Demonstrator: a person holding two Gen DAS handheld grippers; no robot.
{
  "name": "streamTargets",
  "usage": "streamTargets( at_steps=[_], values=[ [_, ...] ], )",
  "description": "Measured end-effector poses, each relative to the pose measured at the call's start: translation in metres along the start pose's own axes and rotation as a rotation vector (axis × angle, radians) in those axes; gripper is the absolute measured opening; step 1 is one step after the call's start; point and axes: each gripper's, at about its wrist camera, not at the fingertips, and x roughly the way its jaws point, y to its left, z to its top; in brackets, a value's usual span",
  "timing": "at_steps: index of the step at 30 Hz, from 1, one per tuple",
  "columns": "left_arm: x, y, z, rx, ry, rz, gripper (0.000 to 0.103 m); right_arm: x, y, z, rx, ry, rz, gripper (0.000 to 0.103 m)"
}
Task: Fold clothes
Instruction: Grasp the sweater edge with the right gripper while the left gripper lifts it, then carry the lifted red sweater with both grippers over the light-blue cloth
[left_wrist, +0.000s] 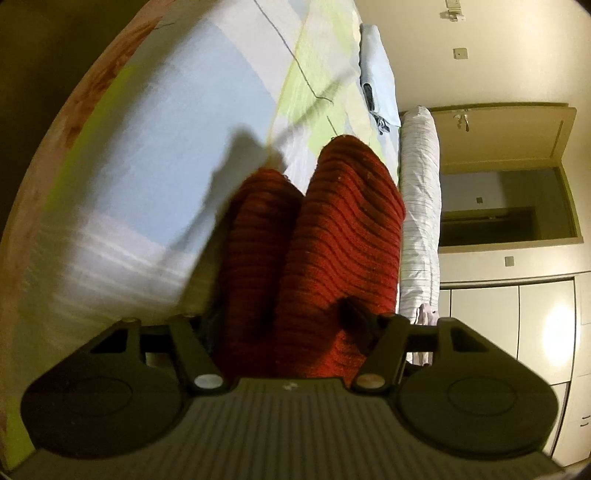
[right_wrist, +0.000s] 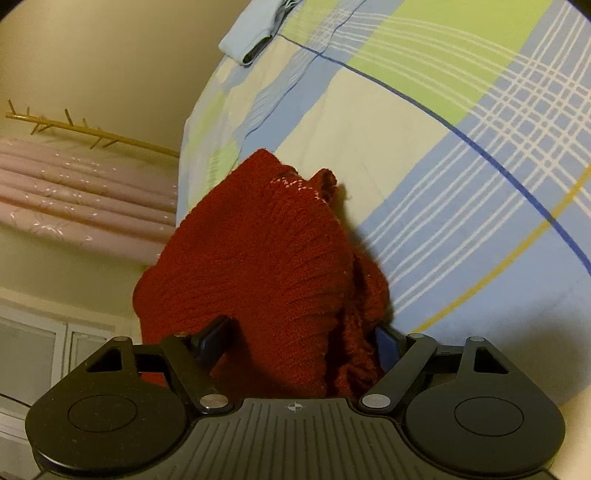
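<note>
holding a bunched red knit garment (left_wrist: 332, 240) above a bed (left_wrist: 177, 122) with a checked blue, green and cream sheet, both tools carry cloth between their jaws. the left gripper (left_wrist: 291, 325) stands fairly wide with folds of knit filling the gap; its fingertips are hidden, so whether it pinches is unclear. the right gripper (right_wrist: 299, 339) appears clamped on a thick wad. the garment hangs in loose vertical folds, not yet laid flat or squared. a folded pale blue item (right_wrist: 255, 37) lies further up the bed.

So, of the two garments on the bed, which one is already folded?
The light blue garment, lying as a flat folded bundle at the far end of the checked bedsheet. The red knitted sweater hangs bunched in both grippers.
</note>
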Motion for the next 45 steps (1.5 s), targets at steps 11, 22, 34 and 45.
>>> streamTargets(
  at_steps=[11, 22, 34, 45],
  values=[
    [0.007, -0.010, 0.021, 0.073, 0.082, 0.017, 0.039, 0.017, 0.012, -0.020, 0.020, -0.073, -0.011, 0.068],
    [0.000, -0.068, 0.109, 0.279, 0.357, -0.027, 0.020, -0.006, 0.068, -0.080, 0.354, -0.337, -0.045, 0.039],
    [-0.037, -0.207, 0.220, 0.509, 0.483, -0.128, 0.020, -0.007, 0.217, -0.090, 0.503, -0.696, 0.024, 0.039],
    [-0.044, -0.282, 0.272, 0.528, 0.453, -0.213, 0.020, -0.026, 0.288, -0.020, 0.425, -0.739, 0.043, 0.039]
  ],
)
